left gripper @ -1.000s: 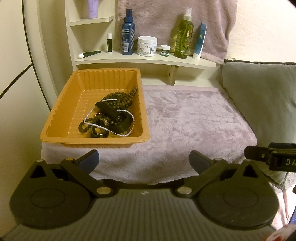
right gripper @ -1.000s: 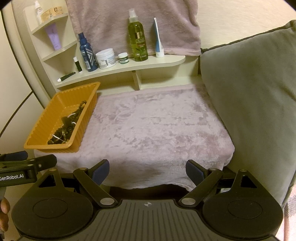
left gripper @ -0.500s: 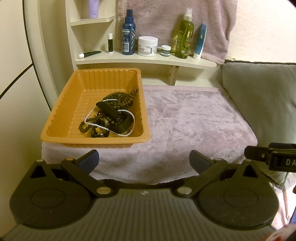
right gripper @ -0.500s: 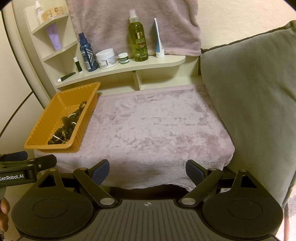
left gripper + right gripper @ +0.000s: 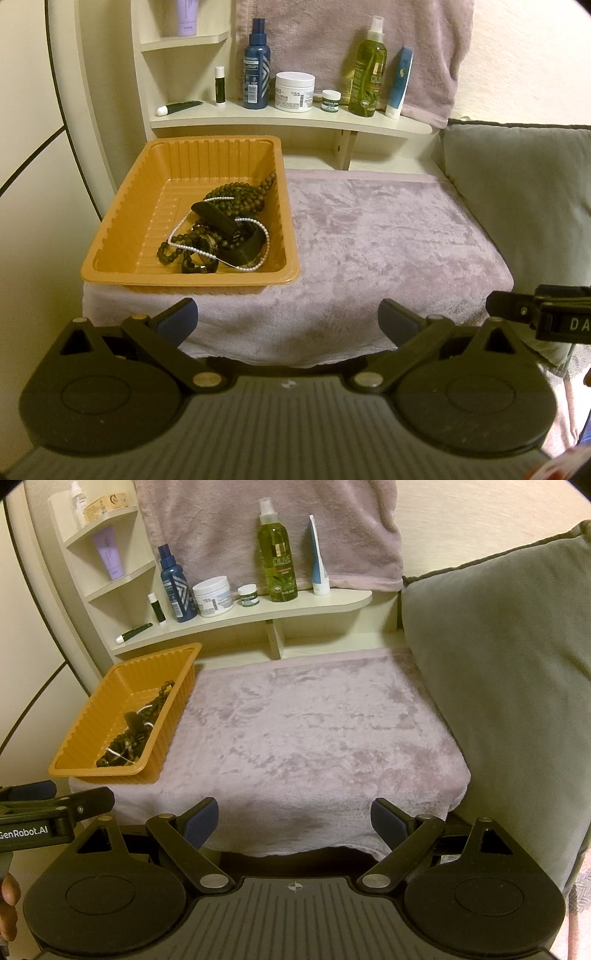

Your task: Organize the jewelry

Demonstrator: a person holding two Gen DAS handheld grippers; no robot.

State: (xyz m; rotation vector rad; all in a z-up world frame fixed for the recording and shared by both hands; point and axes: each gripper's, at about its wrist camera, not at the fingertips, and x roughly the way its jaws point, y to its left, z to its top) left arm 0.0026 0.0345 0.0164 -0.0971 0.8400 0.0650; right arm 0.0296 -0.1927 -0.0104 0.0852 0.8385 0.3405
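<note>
Labels on the shelf bottles (image 5: 256, 70) are too small to read; the tangled jewelry (image 5: 221, 230) overlaps itself

Domestic interior, bedroom or dressing corner. Landmark: cream corner shelf unit (image 5: 288, 120) against the wall. On its lowest shelf: blue spray bottle (image 5: 256, 70), white jar (image 5: 294, 91), small green-labelled pot (image 5: 331, 100), olive-green spray bottle (image 5: 367, 74), blue-and-white tube (image 5: 398, 83). Higher shelf: lilac tube (image 5: 108, 554). Behind the unit: mauve towel (image 5: 266, 524), hanging. Below and in front: surface covered in mauve plush cloth (image 5: 388, 236). Right of the unit: grey-green cushion (image 5: 498, 672).
</note>
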